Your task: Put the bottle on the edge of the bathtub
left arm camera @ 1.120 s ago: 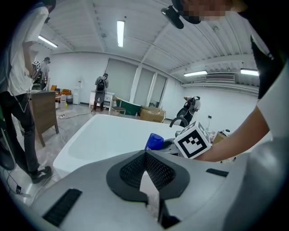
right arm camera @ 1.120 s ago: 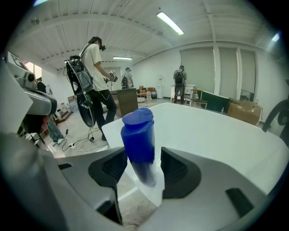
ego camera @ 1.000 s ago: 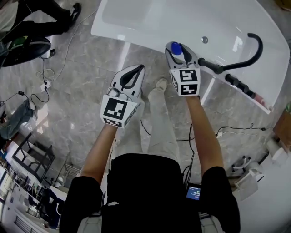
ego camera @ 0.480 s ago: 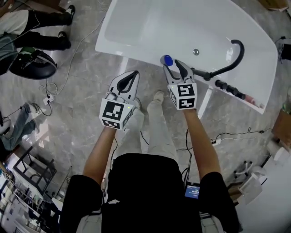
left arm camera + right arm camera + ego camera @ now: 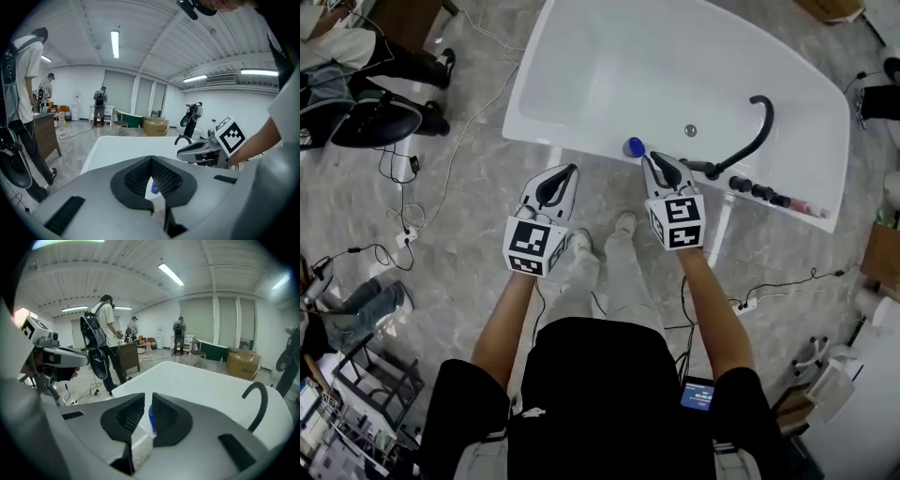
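Bottle [image 5: 634, 147] stood on the bathtub [image 5: 572, 139] edge; the placing looked done.
It sat just ahead-left of the right tongs [image 5: 660, 159], which were closing, empty; the left tongs [image 5: 568, 171] were shut, empty. Next, withdraw without nudging it.

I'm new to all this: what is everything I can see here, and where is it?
bathtub: one, white, on the grey floor ahead of the person.
bottle: one, blue cap, on the tub's near edge, not held.
tap: one, black, curved, at the tub's right end.
knobs: a few, black, in a row on the near edge right of the tap.
cables: several, black and white, on the floor.
cardboard box: one, brown, far across the room.
other people: several, standing in the background.
left gripper: one, grey with black pads, jaws together, empty, over the floor.
right gripper: one, same colours, jaws closing with nothing between them, right of the bottle.
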The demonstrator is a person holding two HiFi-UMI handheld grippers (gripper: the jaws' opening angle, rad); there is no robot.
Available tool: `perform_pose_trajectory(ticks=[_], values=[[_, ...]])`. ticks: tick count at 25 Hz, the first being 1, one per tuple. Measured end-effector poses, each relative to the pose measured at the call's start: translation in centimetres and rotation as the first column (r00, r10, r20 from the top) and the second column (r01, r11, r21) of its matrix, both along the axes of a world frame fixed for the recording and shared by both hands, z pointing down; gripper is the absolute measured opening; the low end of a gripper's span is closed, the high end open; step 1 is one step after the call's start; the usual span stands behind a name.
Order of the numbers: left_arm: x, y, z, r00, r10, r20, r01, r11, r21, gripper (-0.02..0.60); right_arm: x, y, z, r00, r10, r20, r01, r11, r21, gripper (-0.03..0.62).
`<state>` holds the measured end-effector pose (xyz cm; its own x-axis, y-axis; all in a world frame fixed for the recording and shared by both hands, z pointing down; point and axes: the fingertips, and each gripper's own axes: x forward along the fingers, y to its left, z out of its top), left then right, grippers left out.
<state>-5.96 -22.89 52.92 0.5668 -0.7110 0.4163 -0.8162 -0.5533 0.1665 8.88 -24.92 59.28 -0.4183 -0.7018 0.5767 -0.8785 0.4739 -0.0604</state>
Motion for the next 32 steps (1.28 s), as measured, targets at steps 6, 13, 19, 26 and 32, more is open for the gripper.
perform_pose_trajectory(ticks=[6,13,19,26,32], values=[[0.4,0.6,-3.6,0.999,0.027,-0.023,-0.026,0.999,0.035,0.011,-0.5,1.5,-4.5,0.999,0.037,0.011,-0.037,0.999,0.033,0.034],[0.0,2.5,-7.7,0.997,0.074,-0.020,-0.072,0.993,0.092,0.011,-0.9,4.1,-9.6,0.997,0.078,0.019,-0.079,0.993,0.087,0.025],[-0.3,3.9,-11.7,0.996,0.089,-0.023,-0.084,0.983,0.164,0.011,-1.4,6.0,-14.6,0.994,0.096,0.053,-0.103,0.980,0.167,0.025],[-1.3,7.6,-15.1,0.995,0.093,-0.041,-0.083,0.975,0.208,0.011,-3.2,9.6,-19.1,0.991,0.098,0.095,-0.119,0.963,0.244,0.025],[-2.5,9.2,-17.2,0.994,0.098,-0.048,-0.082,0.963,0.255,0.011,-4.5,11.1,-22.2,0.988,0.097,0.124,-0.131,0.942,0.309,0.025]])
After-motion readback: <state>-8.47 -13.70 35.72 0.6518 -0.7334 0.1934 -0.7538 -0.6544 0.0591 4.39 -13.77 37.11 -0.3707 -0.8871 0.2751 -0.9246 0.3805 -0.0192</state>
